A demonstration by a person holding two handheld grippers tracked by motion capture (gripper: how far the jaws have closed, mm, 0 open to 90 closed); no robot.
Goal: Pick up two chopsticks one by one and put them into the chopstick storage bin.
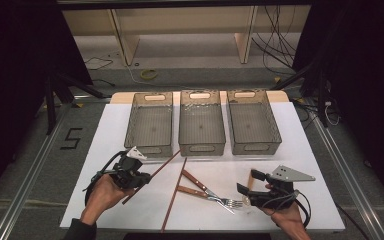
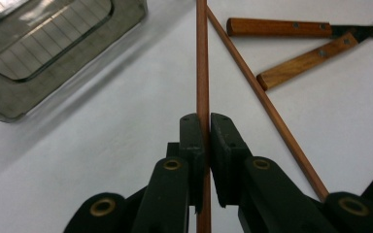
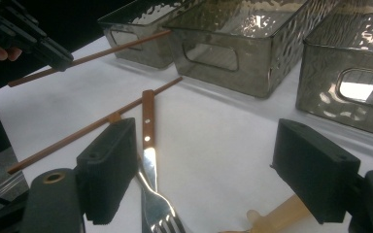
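Fingers of our left gripper (image 2: 207, 127) pinch one chopstick (image 2: 202, 58) to lift it binward, while our right gripper (image 3: 213, 170) waits wide open, empty.

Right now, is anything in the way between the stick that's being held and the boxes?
Nothing visible is. The left gripper is shut on one chopstick, whose tip points at the left bin. Bare white table lies between them. The other chopstick and the two forks lie off to the side.
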